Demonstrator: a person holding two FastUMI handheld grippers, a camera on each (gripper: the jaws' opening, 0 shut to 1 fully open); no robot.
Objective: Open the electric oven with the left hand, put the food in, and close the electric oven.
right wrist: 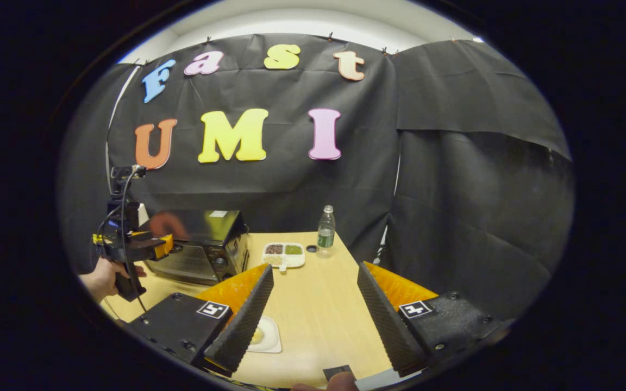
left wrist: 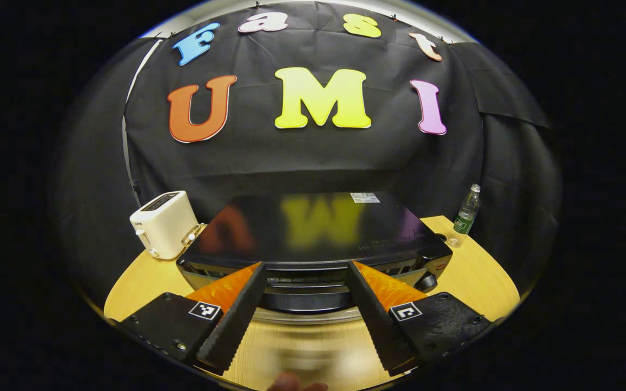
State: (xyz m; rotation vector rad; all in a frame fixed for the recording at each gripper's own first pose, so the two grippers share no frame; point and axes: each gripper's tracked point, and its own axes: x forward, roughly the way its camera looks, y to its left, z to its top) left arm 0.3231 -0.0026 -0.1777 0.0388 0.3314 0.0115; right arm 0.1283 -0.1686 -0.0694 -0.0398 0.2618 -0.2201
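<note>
On the wooden table (left wrist: 470, 271), seen through the left gripper view, the electric oven (left wrist: 313, 233) sits square ahead with its glossy black top facing up. The left gripper (left wrist: 305, 277) hangs just in front of the oven's upper front edge, its two fingers spread wide with nothing between them, flanking the top of the door (left wrist: 302, 296). The door looks closed. A white toaster (left wrist: 163, 224) stands beside the oven on one side, a water bottle (left wrist: 466, 214) near the far corner on the other.

In the right gripper view, the right gripper (right wrist: 313, 293) hovers over bare tabletop, well apart from the oven (right wrist: 204, 247), its fingers also spread and empty. Near its near finger lies a small white dish (right wrist: 267, 336) with something pale yellow on it, which I take to be the food, though it is partly hidden. Farther off, a divided tray (right wrist: 284, 254) of small servings sits between the oven and the bottle (right wrist: 325, 231). A hand (right wrist: 104, 278) holds the other gripper (right wrist: 150, 247) up at the oven's front.

The risk I see: the fingers may close above the handle and slip off the glossy edge, or a hard pull may drag the light oven forward.
</note>
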